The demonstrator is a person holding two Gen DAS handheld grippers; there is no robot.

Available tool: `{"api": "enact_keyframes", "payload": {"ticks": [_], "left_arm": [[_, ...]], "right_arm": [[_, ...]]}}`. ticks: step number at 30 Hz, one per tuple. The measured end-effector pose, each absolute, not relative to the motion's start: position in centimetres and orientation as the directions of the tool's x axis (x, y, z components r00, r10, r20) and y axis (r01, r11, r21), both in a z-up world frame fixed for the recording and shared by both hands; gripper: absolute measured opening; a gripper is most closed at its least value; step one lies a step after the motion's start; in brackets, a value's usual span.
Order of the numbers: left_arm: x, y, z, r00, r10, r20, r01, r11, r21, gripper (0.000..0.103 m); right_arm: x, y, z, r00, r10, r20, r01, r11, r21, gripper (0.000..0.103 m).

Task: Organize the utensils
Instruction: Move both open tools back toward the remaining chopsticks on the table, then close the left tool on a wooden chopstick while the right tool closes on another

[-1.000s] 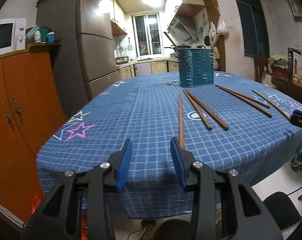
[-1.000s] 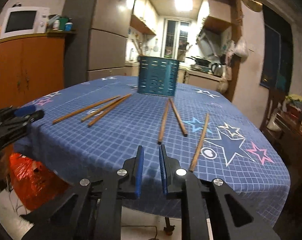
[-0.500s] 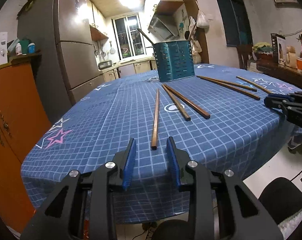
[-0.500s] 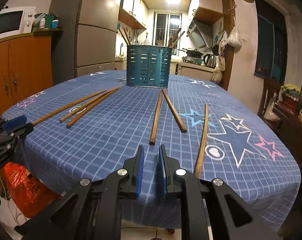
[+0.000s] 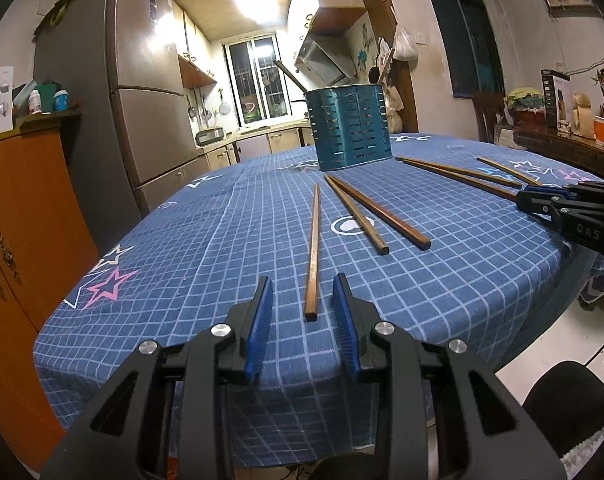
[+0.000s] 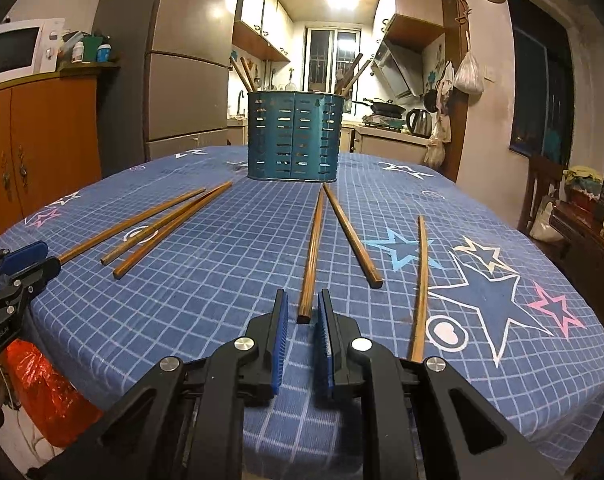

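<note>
At the near edge of the tabletop [image 5: 206,240], we hold the left gripper [image 5: 304,300] spread, with the blunt end of one wooden chopstick [image 5: 313,248] lying between its blue pads [image 5: 258,320] but, as far as we can tell, untouched. Our right gripper [image 6: 302,316] is narrowly parted and lined up on the end of a second chopstick [image 6: 311,248], gripping nothing.

Both sticks are thin and lie flat on the checked cloth. If we close too high, the pads may meet above the wood; too low, and we judge they could pinch the cloth and drag it, shifting everything on it.

A little farther out, a pair of chopsticks [image 5: 374,212] lies just beside the left target, and another stick [image 6: 352,232] angles away from the right one. A skewed approach could nudge these and roll them.

Holding only the end, a long stick may droop or swivel in the pads.

Farthest off stands the teal slotted utensil holder [image 6: 293,136], already carrying several sticks. We think a swivelling tip could catch its rim or knock those leaning handles.
</note>
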State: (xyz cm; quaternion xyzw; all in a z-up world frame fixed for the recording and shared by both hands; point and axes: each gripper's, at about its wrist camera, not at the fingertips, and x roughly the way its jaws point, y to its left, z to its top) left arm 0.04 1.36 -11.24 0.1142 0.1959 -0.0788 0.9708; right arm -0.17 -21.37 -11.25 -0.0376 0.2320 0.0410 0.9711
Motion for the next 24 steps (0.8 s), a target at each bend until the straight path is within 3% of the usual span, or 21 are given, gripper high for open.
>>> {"api": "enact_keyframes", "payload": {"ticks": [13,18,24], "left_arm": [[0.4,1.4,-11.5,0.915,-0.121,-0.384,0.198,0.965,0.169,0.030],[0.0,1.3,-11.7,0.913,-0.147,-0.381,0.226,0.959,0.172,0.016],[-0.7,1.6,-11.8,0.914,-0.155,-0.376,0.236,0.955,0.180,0.016]], "right_arm": [[0.0,-21.5,-11.7,0.898,0.069,-0.434,-0.101,0.994,-0.050,0.017],[0.1,-21.6,-11.6,0.897,0.071,-0.436,-0.101,0.994,-0.048,0.017],[0.2,-21.6,-11.6,0.896,0.073,-0.437,-0.100,0.994,-0.039,0.017]]}}
